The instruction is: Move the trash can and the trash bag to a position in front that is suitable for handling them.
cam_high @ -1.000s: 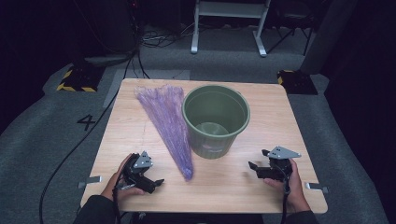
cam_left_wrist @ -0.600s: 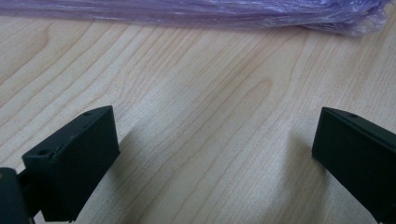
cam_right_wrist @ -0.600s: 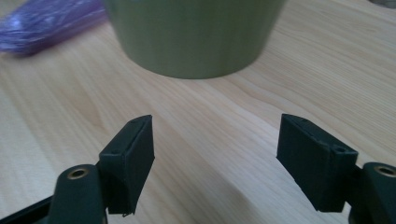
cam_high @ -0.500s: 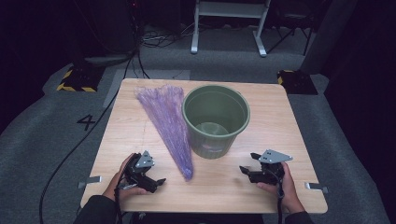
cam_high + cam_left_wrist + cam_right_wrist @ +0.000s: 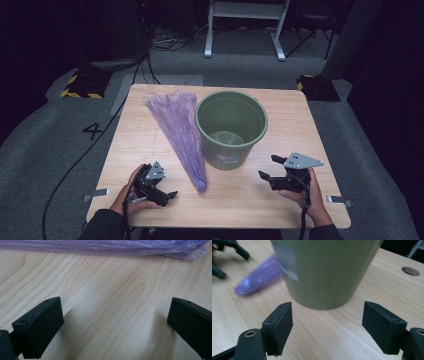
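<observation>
The left tool (image 5: 161,192) rested low over the near left part of the wooden counter (image 5: 300,125), held in the person's left hand (image 5: 131,192). Its jaws stood wide apart with bare wood between them, gripping nothing and touching nothing that could be seen. In the left gripper view the folded purple plastic bag (image 5: 105,247) lay across the top of the frame, just beyond the jaw tips and apart from them.

The right tool (image 5: 270,168) was held by the right hand (image 5: 305,197) at the near right of the counter, a little above the surface, pointing toward the green bucket (image 5: 231,127). Its jaws were wide open too; they had just been spreading slightly further, with nothing between them but the counter. In the right gripper view the bucket's lower wall (image 5: 324,272) stood just ahead of the jaws, near but not touched, a pale label on its side.

The bucket stood upright around the middle of the counter, open and seemingly empty. The purple bag (image 5: 177,132) lay flat just left of it, fanned wide at the far end and narrowing to a point near the front, its tip between the two tools and closer to the left one. Its right edge ran close beside the bucket's base.
</observation>
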{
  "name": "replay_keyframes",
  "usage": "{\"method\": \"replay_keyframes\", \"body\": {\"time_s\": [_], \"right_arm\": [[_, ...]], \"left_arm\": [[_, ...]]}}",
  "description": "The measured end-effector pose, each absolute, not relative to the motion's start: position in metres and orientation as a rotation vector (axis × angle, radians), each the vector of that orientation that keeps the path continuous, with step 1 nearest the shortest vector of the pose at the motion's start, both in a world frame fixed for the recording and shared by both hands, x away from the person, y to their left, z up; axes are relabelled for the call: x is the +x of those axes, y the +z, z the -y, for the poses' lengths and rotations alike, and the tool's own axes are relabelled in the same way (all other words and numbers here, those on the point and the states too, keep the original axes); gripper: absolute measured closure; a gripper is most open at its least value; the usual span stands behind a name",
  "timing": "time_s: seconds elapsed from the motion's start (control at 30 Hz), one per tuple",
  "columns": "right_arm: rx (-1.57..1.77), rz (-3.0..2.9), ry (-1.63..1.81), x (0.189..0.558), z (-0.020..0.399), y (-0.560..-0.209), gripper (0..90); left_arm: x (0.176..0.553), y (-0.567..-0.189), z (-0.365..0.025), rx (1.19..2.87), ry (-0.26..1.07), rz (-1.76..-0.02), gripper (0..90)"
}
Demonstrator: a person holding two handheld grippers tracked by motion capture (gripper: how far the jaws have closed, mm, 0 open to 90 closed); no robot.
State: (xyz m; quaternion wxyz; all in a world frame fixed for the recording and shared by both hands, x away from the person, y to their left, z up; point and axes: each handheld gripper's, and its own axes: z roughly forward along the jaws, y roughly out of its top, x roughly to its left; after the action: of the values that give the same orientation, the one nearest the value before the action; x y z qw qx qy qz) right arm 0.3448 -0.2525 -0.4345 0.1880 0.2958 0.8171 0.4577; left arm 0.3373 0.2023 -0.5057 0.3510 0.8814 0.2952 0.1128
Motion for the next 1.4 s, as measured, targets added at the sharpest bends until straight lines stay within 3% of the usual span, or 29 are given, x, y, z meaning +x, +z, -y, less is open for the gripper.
{"method": "replay_keyframes", "body": {"time_s": [0.5, 1.1, 1.23, 1.4], "right_arm": [[0.666, -2.268, 1.339, 0.341, 0.237, -0.354, 24.2], [0.530, -2.331, 1.356, 0.356, 0.205, -0.328, 25.7], [0.512, -2.374, 1.341, 0.362, 0.195, -0.329, 30.3], [0.445, -2.428, 1.238, 0.366, 0.174, -0.334, 47.1]], "left_arm": [[0.338, -0.506, -0.201, 2.282, 0.288, -0.759, 0.2], [0.338, -0.506, -0.201, 2.284, 0.288, -0.756, 0.1], [0.338, -0.506, -0.201, 2.284, 0.288, -0.756, 0.1], [0.338, -0.506, -0.201, 2.284, 0.288, -0.756, 0.1]]}}
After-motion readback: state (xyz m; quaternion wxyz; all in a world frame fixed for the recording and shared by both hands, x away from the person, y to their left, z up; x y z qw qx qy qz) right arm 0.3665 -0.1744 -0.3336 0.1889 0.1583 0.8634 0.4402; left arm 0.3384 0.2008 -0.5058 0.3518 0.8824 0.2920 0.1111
